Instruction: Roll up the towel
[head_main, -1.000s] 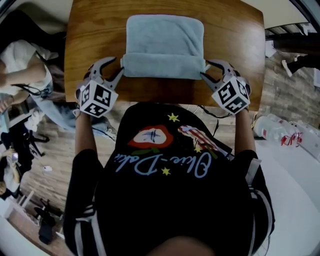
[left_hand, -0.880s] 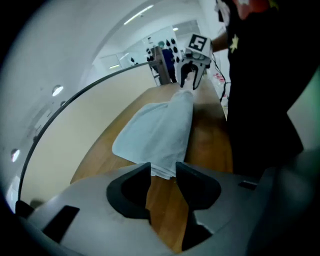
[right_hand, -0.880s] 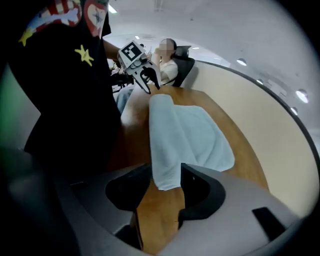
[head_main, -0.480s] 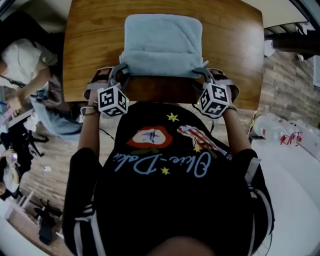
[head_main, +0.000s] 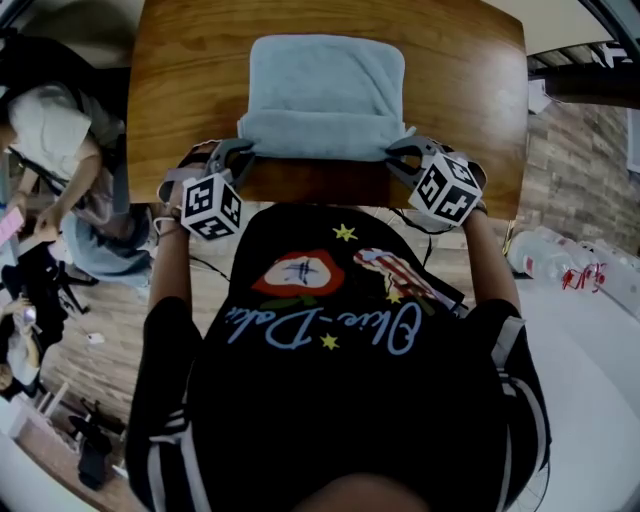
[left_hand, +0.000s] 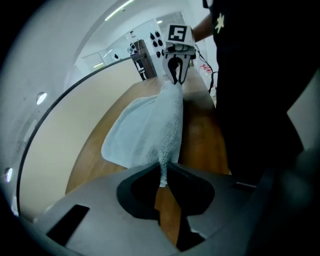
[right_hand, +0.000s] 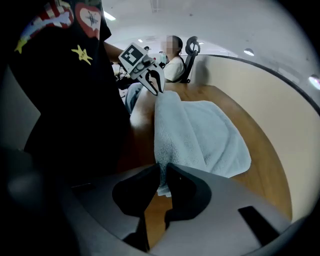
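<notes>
Towel (head_main: 325, 95), light blue terry, lying on the middle of a brown wooden table (head_main: 190, 70). Its far part is spread flat and its near edge is gathered into a thick fold that runs from left to right.

Left gripper (head_main: 240, 152) at the near left corner of the towel: its jaws have just been closing and now stand almost together. In the left gripper view the pads press on a thin tip of cloth that pokes out between them.

Right gripper (head_main: 398, 150) at the near right corner: its jaws have likewise just been closing and now pinch the end of the fold. In the right gripper view a small tab of cloth hangs out below the pads.

Both grippers point steeply down near the table's near edge, each with its marker cube (head_main: 211, 206) facing up toward the head view. Between the two grips the near fold forms one straight ridge, its ends drawn up into the jaws. Each gripper view looks along this ridge to the other gripper at its far end.

Person (head_main: 330, 400) in a black printed shirt stands at the near side of the table, one forearm reaching to each corner. Second person (head_main: 50, 130), seated, is off the table to the left, well apart from the towel.
</notes>
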